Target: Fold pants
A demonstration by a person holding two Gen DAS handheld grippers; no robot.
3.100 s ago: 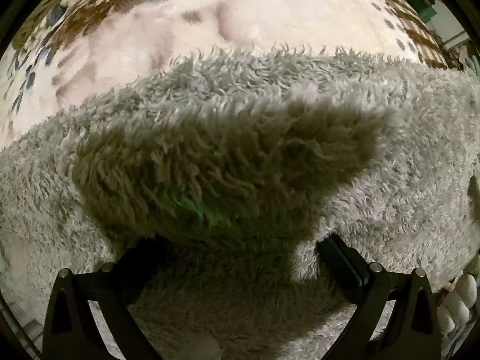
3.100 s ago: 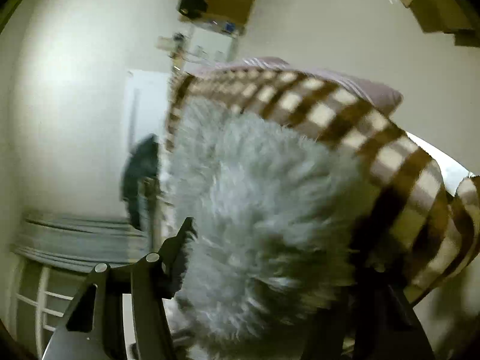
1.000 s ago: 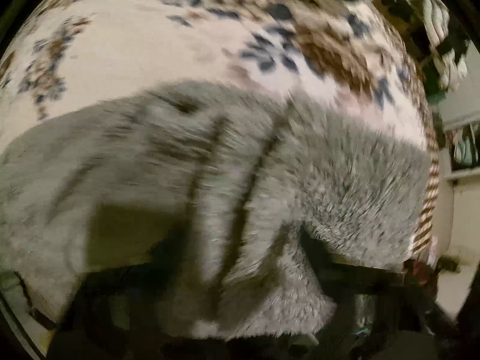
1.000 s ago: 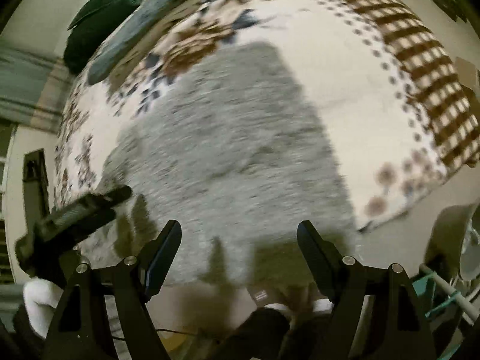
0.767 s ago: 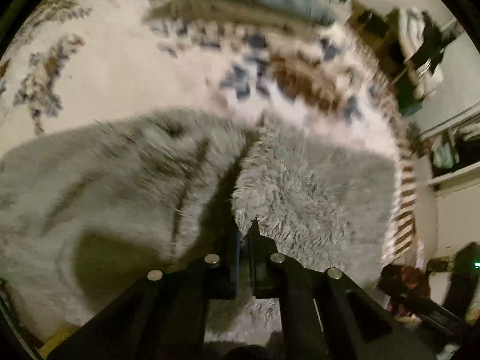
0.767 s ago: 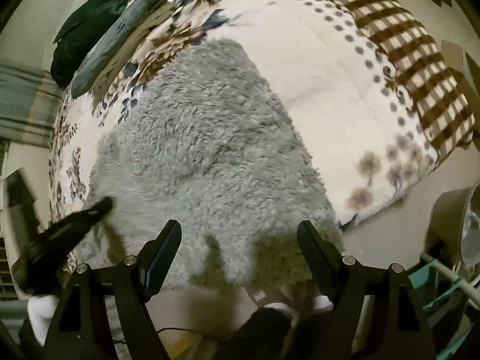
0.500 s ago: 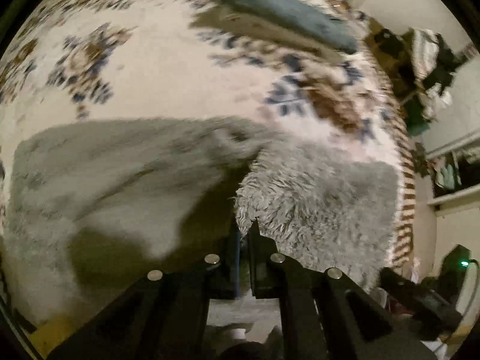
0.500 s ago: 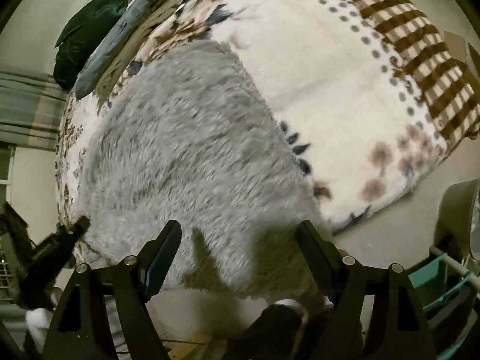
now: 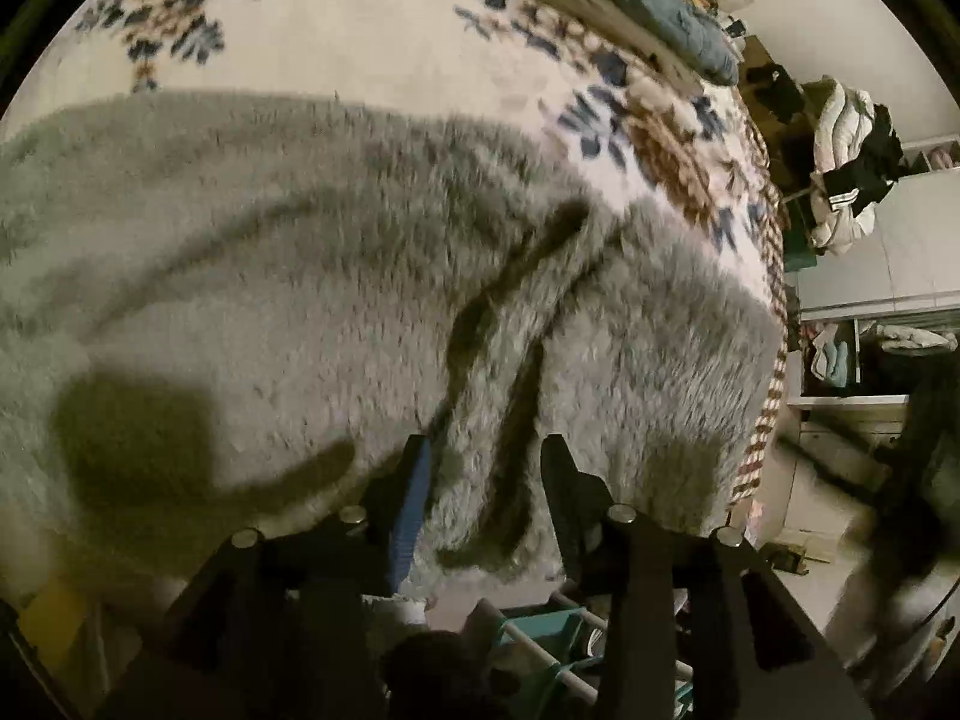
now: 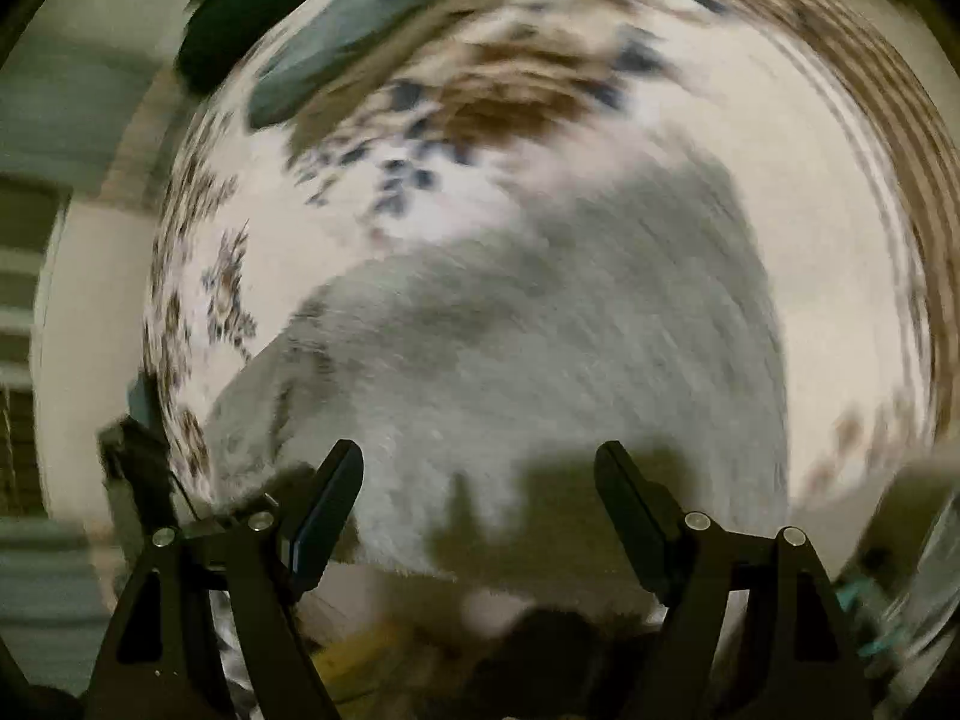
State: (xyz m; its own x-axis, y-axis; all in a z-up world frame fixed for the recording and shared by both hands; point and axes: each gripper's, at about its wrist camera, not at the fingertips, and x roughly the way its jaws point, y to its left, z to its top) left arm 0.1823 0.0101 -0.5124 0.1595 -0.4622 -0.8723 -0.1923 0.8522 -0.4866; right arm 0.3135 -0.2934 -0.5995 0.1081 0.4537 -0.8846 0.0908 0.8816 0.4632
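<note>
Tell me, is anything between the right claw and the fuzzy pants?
Nothing visible. The right claw is open, with only the grey pants on the bed ahead of it.

Clearance, all relative to the fluffy grey pants (image 9: 288, 276) spread on the bed:

- Far side: open floral blanket (image 9: 372, 42), flat, free to pass.
- Beyond that: folded teal bedding (image 9: 648, 0) stacked at the blanket's far edge, blocks low passes.
- Right of pants: bed edge close, then a clothes pile (image 9: 852, 168) and shelves (image 9: 864, 360); tight.
- Near edge: teal rack (image 9: 540, 630) just below.
- Raised ridge of pants fabric sits between the left tool (image 9: 483, 450) jaws, which have just been opening.
- Right tool (image 10: 480, 474): jaws wide, nothing between, blurred view.
</note>
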